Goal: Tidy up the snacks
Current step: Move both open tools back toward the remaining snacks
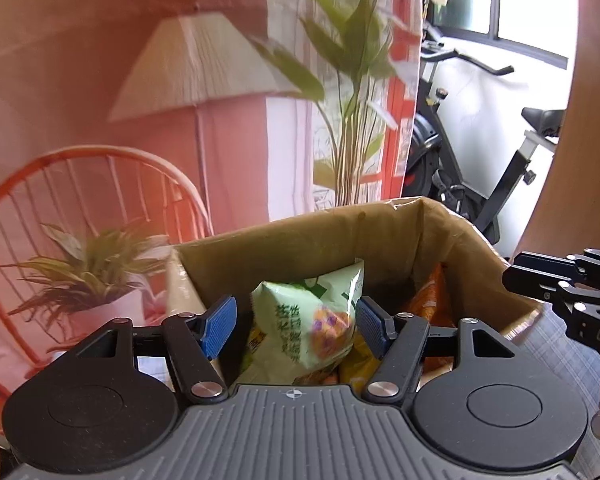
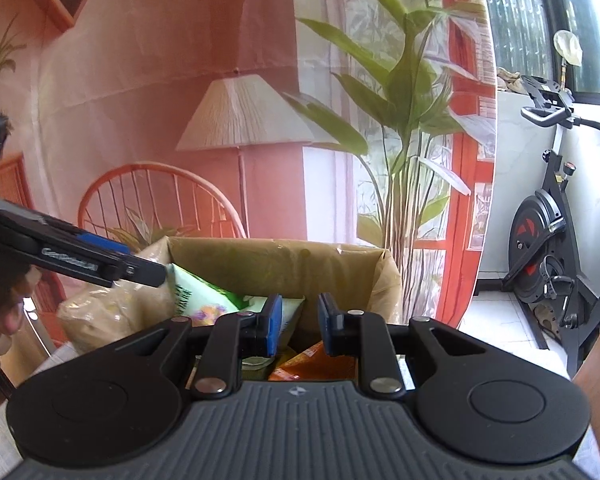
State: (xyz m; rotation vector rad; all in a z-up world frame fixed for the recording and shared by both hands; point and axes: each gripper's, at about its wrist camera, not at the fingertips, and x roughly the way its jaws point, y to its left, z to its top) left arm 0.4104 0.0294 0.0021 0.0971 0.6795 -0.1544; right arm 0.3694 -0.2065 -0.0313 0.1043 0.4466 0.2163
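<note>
where snack bags (image 1: 312, 320) fill it, cardboard box (image 1: 300, 248) stands open

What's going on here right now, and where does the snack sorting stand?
A person is packing snacks into a brown cardboard box with two handheld grippers. The left gripper has its jaws apart on either side of a pale green snack bag standing in the box, not pressing on it. The right gripper hovers over the box with its jaws drawn close and nothing between them. An orange snack packet already lies inside.
</note>
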